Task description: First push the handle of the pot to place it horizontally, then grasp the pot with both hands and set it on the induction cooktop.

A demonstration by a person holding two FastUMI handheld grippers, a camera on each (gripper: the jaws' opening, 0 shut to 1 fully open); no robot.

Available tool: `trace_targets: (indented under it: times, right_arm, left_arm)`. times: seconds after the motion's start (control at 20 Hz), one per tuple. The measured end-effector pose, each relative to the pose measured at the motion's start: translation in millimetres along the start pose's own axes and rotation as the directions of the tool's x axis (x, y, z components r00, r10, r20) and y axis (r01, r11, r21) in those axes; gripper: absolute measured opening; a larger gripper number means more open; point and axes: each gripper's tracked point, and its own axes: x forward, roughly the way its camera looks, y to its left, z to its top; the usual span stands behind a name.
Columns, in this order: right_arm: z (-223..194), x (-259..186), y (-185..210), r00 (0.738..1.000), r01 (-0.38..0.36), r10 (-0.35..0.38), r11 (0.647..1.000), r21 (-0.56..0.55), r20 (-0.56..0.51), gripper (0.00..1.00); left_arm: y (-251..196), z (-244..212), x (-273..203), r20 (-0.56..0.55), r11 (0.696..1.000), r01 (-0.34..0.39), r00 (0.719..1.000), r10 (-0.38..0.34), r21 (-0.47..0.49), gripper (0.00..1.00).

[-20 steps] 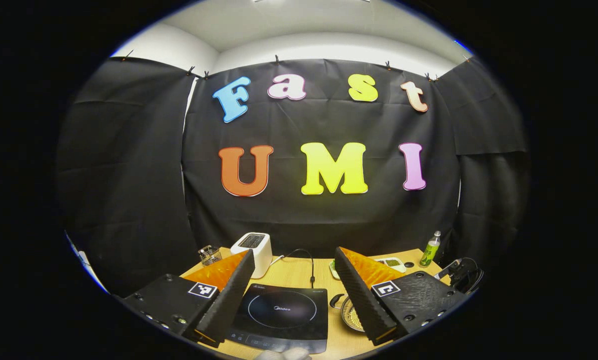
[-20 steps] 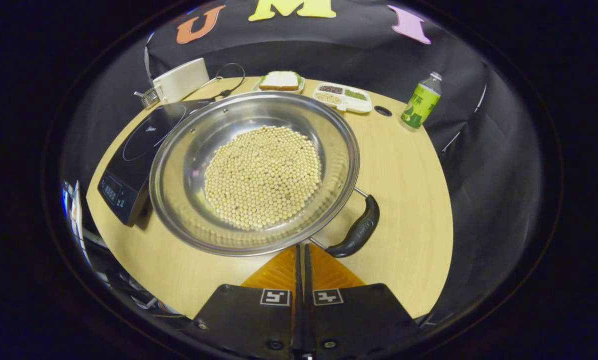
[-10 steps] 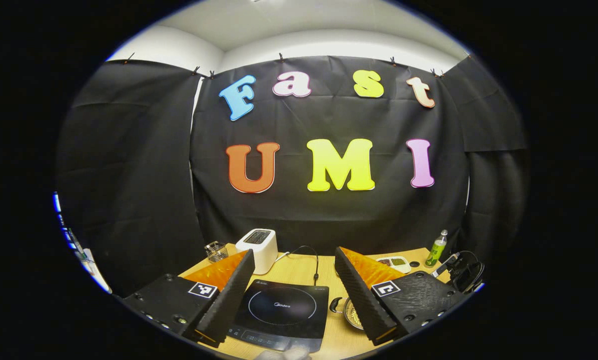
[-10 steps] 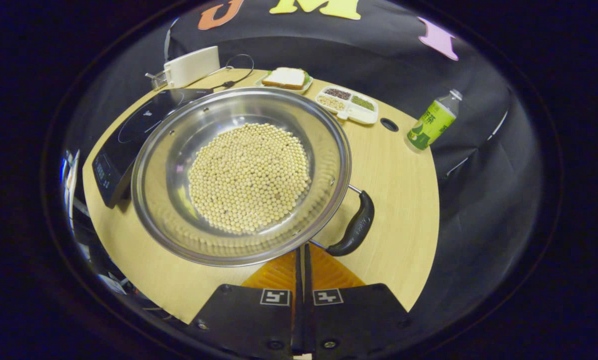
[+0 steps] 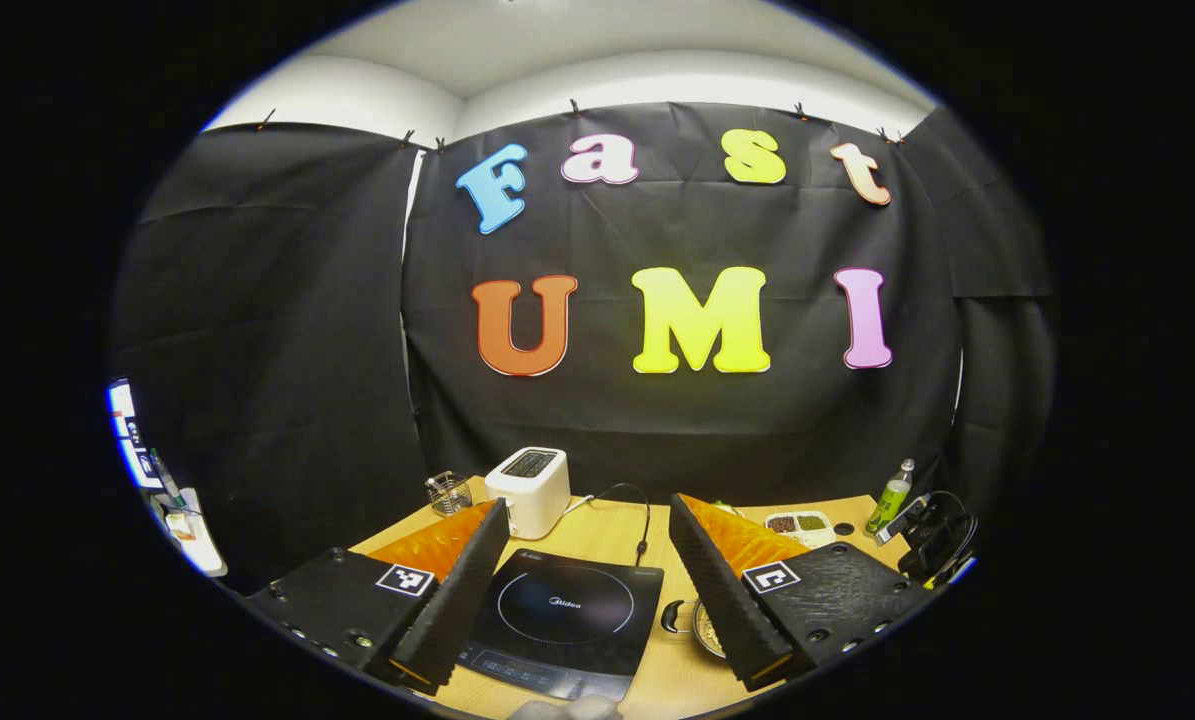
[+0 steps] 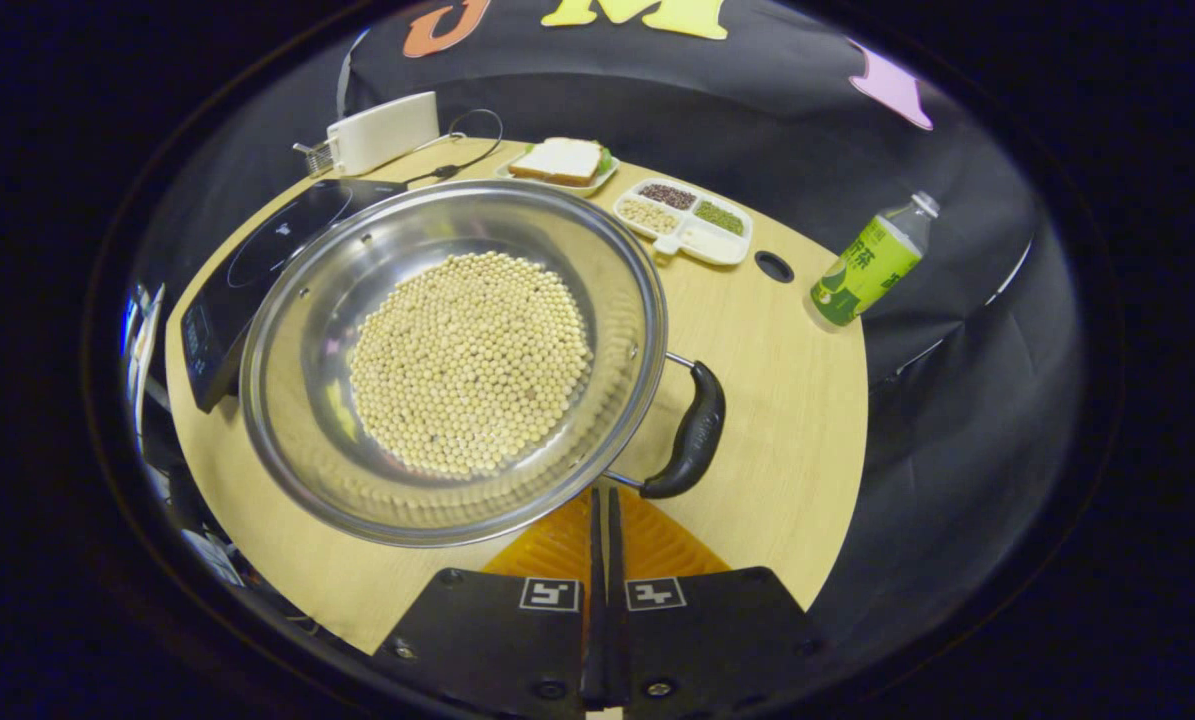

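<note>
Resting on the round wooden bench (image 6: 787,400), the steel pot (image 6: 297,400) sat in the middle of the right gripper view, its bottom covered with pale soybeans (image 6: 472,360). One black handle (image 6: 692,435) stuck out at about four o'clock from the pot, lying level just beyond the right tongs (image 6: 603,520), whose two fingers were pressed together with nothing between them, their tips close to the pot's near rim; contact could not be judged. An induction cooktop (image 6: 257,250) lay at ten o'clock from the pot, its near edge hidden behind the rim. Farther back stood a white toaster (image 6: 382,130), a plate with a sandwich (image 6: 562,160), a divided dish of grains (image 6: 687,215) and, at two o'clock, a green-labelled bottle (image 6: 867,265).

In the left gripper view, the left tongs (image 5: 587,590) were spread wide, holding nothing, raised above the bench. Between their fingers lay the cooktop (image 5: 562,615), with the pot's other handle (image 5: 673,616) just to its right.
</note>
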Motion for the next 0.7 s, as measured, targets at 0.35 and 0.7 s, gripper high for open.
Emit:
trace_targets:
  times: [0.35,0.7]
  right_arm:
    - [0,-19,-4,0.996,0.020,-0.025,0.998,0.052,0.083,0.01]
    - [-7,-63,-20,0.971,0.103,-0.130,0.984,0.142,0.199,0.68]
  left_arm:
    - [-12,-7,12,0.000,1.000,0.026,1.000,-0.026,0.010,0.96]
    - [-24,-28,30,-0.027,0.993,0.117,0.993,-0.118,-0.006,0.96]
